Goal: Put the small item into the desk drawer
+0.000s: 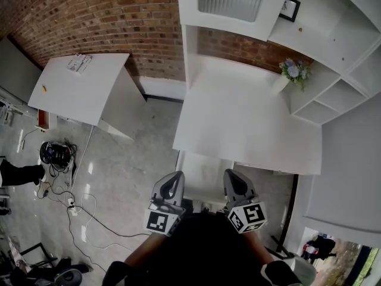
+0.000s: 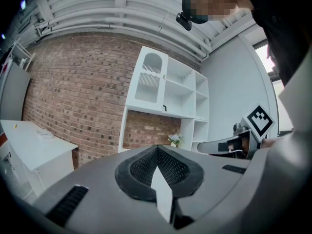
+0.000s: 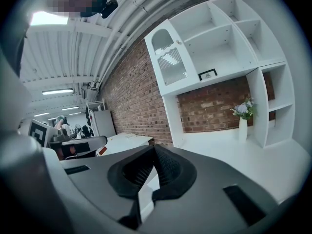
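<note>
desk (image 1: 250, 124) shows whole only overhead; left gripper (image 1: 176, 176) and right gripper (image 1: 232, 174) fingers (image 2: 139, 169) pressed together.

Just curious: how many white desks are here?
2: one desk under the shelves, bearing a vase; the other desk to its left by the brick wall. Others may be hidden.

**A:** What stands in my way ahead?

**B:** Very little, from where I sit. The white surface (image 1: 238, 124) lies bare across its middle and near edge. A vase of flowers (image 1: 284, 79) stands at its far right corner, just beside the shelf unit (image 1: 333, 94), which walls off the right side.

**A:** And above, and to the left?

**B:** I see the upper cabinet (image 1: 232, 2) overhanging the back, and the brick wall (image 1: 119, 16) closes the rear. On my left, open floor (image 1: 137, 159) runs to a second table (image 1: 83, 85), with a tangle of cables (image 1: 58, 154) near it. The left gripper (image 1: 177, 176) and right gripper (image 1: 231, 174) sit side by side but apart, jaws together.
</note>
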The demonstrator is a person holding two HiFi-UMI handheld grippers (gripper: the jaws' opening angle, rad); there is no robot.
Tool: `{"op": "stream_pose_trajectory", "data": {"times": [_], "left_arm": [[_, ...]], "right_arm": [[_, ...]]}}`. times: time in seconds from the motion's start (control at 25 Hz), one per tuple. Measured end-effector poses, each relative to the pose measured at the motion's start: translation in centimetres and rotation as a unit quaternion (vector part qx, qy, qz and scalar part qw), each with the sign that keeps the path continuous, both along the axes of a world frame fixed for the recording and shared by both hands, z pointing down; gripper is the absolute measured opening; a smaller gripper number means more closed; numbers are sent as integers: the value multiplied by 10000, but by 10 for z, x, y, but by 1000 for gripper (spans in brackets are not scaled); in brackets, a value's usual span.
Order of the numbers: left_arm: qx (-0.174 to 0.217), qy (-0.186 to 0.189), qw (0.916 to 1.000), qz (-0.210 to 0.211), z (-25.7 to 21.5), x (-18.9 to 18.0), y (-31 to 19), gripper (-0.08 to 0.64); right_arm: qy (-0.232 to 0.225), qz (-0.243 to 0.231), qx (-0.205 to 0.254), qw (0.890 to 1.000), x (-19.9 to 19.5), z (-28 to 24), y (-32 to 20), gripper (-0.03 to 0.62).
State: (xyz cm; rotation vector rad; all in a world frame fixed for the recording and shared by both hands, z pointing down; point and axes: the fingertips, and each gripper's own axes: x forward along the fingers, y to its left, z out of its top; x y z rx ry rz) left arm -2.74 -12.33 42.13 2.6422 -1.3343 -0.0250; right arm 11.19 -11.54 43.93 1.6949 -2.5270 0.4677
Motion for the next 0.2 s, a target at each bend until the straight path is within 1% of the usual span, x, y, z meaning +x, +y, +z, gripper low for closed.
{"op": "stream_pose_trajectory", "data": {"times": [0.2], "left_arm": [[17, -8, 10000, -13, -2, -4, 2, 25]], "right_arm": [[13, 21, 7, 10000, -2, -3, 1, 14]]}}
